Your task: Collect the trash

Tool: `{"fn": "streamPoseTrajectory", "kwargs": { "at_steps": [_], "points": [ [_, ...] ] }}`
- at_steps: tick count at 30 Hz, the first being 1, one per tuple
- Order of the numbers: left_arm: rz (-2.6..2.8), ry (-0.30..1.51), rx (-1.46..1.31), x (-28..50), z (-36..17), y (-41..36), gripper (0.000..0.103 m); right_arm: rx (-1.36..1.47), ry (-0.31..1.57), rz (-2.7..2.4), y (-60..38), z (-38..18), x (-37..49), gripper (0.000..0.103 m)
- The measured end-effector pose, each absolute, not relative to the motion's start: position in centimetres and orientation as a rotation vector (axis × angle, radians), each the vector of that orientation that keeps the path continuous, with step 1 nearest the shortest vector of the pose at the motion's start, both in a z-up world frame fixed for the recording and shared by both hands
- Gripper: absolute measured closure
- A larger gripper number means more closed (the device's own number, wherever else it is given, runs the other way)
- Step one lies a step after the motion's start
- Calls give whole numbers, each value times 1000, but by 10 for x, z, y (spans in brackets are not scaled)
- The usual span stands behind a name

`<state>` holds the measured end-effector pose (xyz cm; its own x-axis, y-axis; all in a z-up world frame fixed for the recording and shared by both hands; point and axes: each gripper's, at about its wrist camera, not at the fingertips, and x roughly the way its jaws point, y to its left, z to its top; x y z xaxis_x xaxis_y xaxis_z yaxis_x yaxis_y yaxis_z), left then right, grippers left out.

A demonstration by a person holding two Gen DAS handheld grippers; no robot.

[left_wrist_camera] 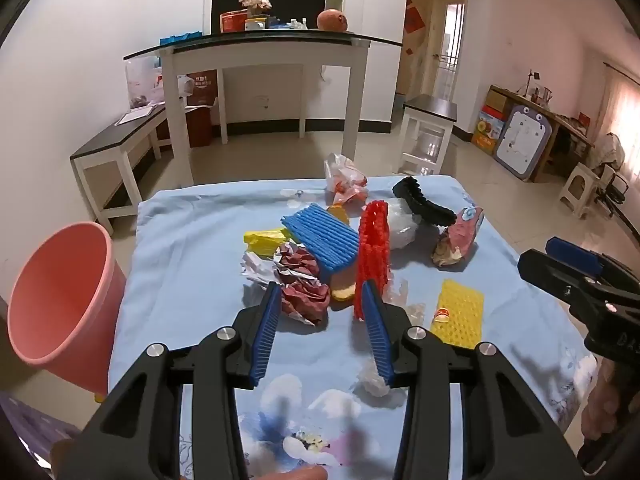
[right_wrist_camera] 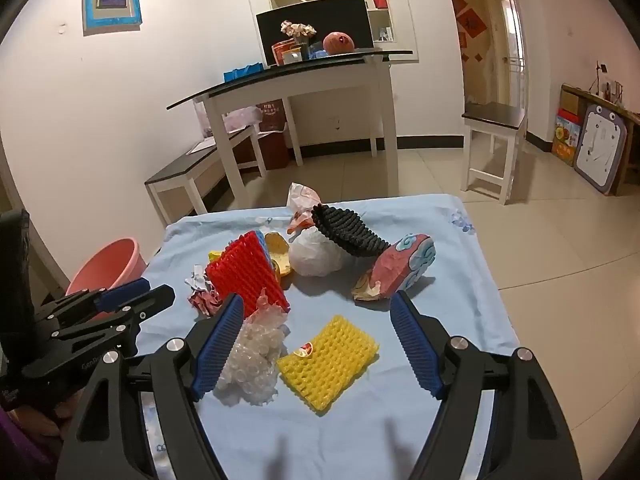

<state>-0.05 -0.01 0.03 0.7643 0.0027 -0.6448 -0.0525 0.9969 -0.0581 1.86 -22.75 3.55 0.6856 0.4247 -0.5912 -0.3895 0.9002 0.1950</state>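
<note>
Trash lies in a heap on a light blue cloth [left_wrist_camera: 180,264]: crumpled maroon-and-white paper [left_wrist_camera: 304,284], a blue foam net [left_wrist_camera: 324,240], a red foam net [left_wrist_camera: 374,252], a yellow foam net [right_wrist_camera: 328,364], clear bubble wrap [right_wrist_camera: 252,360], a black foam net [right_wrist_camera: 348,232] and a red-and-blue wrapper [right_wrist_camera: 400,268]. My left gripper [left_wrist_camera: 320,286] hovers open just short of the crumpled paper, holding nothing. My right gripper [right_wrist_camera: 317,300] stands wide open above the yellow net, with the bubble wrap beside its left finger. A pink bin [left_wrist_camera: 60,300] stands off the table's left edge.
A white plastic bag [right_wrist_camera: 316,256], a yellow wrapper [left_wrist_camera: 264,240] and fruit peel [right_wrist_camera: 280,256] also sit in the heap. Beyond the table are a white desk with a black top [left_wrist_camera: 256,48], a low bench [left_wrist_camera: 120,136] and a stool [right_wrist_camera: 492,120] on tiled floor.
</note>
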Motion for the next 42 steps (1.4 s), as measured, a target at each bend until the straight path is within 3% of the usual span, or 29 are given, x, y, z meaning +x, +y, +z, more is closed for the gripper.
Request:
{"fn": "streamPoseTrajectory", "kwargs": {
  "at_steps": [42],
  "points": [
    [69, 704, -75, -2, 4, 8, 60, 62, 658, 454, -230, 37, 14, 28]
  ]
}}
